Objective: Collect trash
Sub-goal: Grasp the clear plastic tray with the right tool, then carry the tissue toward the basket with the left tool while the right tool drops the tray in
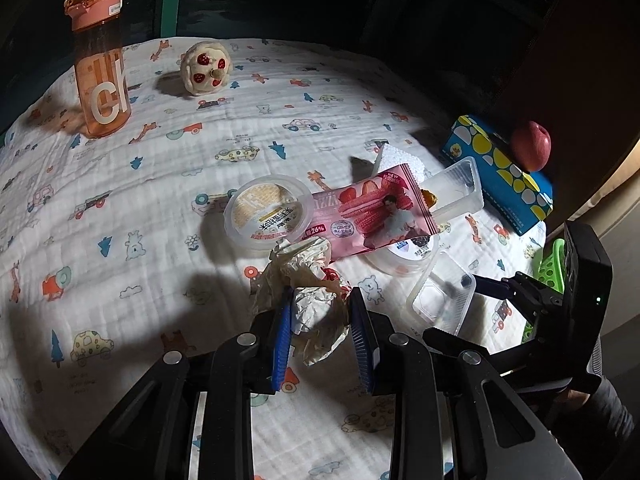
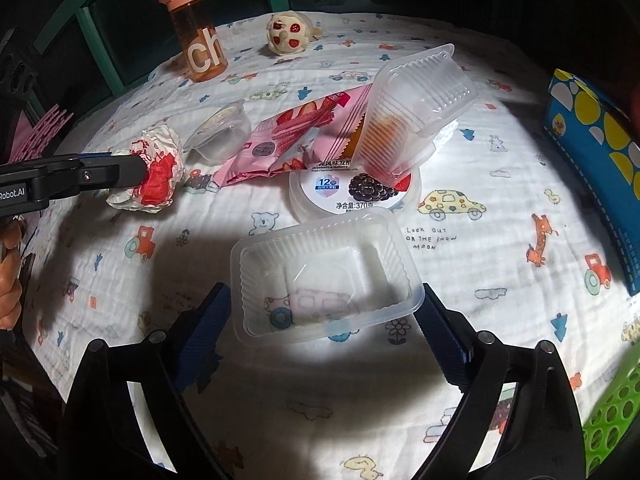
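Meanwhile, the left hand-held gripper [image 1: 320, 300] had its blue pads on either side of the crumpled paper wrapper [image 1: 310, 284], pressing against it on the cloth-covered surface [image 1: 160, 184]. The right hand-held gripper [image 2: 324, 312] stood wide apart around an empty clear plastic tray [image 2: 324, 276], its pads just beside the tray's two ends, not visibly clamping. Toward the middle of the surface lay a pile: a pink snack packet [image 2: 296, 136], a round yogurt tub [image 2: 352, 192], a small lidded cup [image 1: 268, 212] and a second clear tray [image 2: 412, 112] tilted on top. An orange bottle [image 1: 100, 64] stood near the far-left edge.
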{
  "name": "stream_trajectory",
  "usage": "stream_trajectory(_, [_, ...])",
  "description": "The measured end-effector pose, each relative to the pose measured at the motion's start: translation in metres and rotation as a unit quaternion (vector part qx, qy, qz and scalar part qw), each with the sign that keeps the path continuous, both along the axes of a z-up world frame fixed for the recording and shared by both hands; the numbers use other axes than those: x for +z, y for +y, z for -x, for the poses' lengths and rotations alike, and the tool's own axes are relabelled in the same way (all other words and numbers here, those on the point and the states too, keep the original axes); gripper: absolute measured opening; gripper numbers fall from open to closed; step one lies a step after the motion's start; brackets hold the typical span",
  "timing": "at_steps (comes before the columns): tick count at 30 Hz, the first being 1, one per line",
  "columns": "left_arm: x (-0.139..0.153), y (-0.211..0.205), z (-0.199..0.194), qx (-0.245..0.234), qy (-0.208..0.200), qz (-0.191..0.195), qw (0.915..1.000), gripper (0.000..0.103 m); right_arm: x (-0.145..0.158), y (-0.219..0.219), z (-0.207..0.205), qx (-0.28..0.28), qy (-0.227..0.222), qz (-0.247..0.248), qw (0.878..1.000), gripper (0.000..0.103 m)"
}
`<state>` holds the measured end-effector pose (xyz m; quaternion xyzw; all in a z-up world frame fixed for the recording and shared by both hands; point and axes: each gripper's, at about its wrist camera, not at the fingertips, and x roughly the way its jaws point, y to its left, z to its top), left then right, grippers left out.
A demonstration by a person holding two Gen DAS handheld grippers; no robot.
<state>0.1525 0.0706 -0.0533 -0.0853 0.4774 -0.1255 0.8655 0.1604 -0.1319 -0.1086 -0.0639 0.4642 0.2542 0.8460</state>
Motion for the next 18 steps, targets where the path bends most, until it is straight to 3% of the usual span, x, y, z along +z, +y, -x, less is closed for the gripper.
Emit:
stream_trajectory(10, [0.011, -0.011, 0.002, -0.014, -0.008, 0.002, 0.9999, 0.027, 0.024, -0.019, 0.021, -0.021, -0.023, -0.02, 0.999, 0.088])
stream_trajectory(18, [0.028, -0.04, 0.005, -0.048, -0.023, 0.009, 0.9985, 0.027, 0.066, -0.078, 0.062, -0.087, -0.054, -0.048, 0.994, 0.088])
